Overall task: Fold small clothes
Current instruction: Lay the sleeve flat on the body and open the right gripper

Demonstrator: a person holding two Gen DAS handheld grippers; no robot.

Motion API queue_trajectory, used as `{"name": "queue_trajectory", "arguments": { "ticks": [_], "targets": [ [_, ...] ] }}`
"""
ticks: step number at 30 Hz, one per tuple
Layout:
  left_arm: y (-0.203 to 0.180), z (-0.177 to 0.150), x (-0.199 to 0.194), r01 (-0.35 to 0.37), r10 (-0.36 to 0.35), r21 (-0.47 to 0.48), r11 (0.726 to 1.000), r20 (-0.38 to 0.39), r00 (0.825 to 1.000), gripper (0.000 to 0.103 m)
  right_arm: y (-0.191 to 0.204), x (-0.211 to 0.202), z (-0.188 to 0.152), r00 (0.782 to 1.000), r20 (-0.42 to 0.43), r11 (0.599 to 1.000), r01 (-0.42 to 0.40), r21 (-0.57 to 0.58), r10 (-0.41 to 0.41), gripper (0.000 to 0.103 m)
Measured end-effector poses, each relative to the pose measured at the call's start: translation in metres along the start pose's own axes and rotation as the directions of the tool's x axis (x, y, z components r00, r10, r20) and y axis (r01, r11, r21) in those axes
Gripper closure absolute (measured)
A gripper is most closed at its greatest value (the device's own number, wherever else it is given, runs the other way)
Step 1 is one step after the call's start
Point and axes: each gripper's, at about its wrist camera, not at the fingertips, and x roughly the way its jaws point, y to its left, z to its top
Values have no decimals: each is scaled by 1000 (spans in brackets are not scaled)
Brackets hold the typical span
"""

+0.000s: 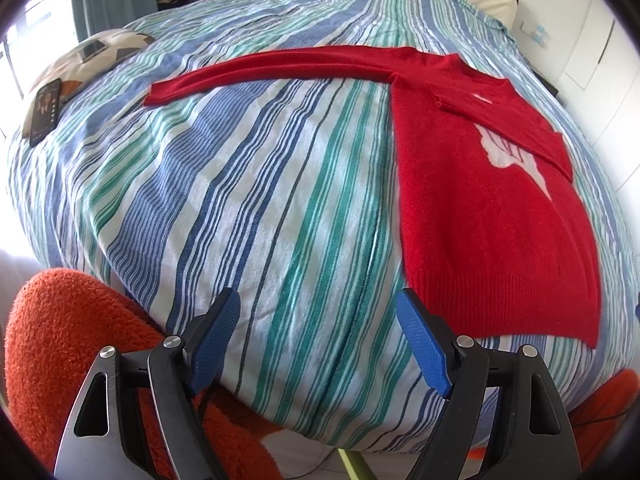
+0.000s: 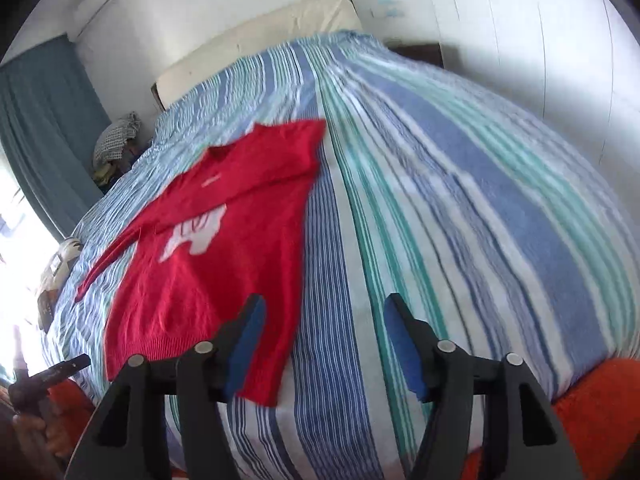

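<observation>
A small red sweater (image 1: 492,220) with a white motif lies flat on the striped bed cover (image 1: 248,200). One sleeve is folded across its chest; the other sleeve (image 1: 256,70) stretches out to the left. My left gripper (image 1: 318,316) is open and empty, low over the bed's near edge, left of the sweater's hem. In the right wrist view the sweater (image 2: 224,248) lies left of centre. My right gripper (image 2: 324,320) is open and empty, its left finger over the hem's right corner.
A phone (image 1: 46,110) rests on a patterned cushion (image 1: 96,58) at the bed's far left. A cream headboard (image 2: 256,40) and white wall stand behind. Orange fleece (image 1: 72,344) of the person shows at the bottom. The left gripper's tool (image 2: 44,380) appears at lower left.
</observation>
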Motion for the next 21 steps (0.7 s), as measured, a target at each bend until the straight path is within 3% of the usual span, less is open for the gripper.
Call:
{"name": "queue_trajectory", "arguments": {
  "ticks": [5,14,19,21],
  "targets": [
    [-1,-2,-12,4,-4,3,1000,30,1000,21,27,-13,-1,999,30,995,-22,-96,25,39],
    [17,5,-25,73,-69,-84,994,56,996,21,72,-52,-5,996,69,966,-45,-254,65,39],
    [20,3,-27,58,-53,-68,996,64,997,19,84,-76,-1,984,151,965,-58,-254,99,25],
    [21,2,-28,43,-39,-67,997,67,997,19,87,-73,-3,983,155,961,-52,-270,97,25]
  ]
}}
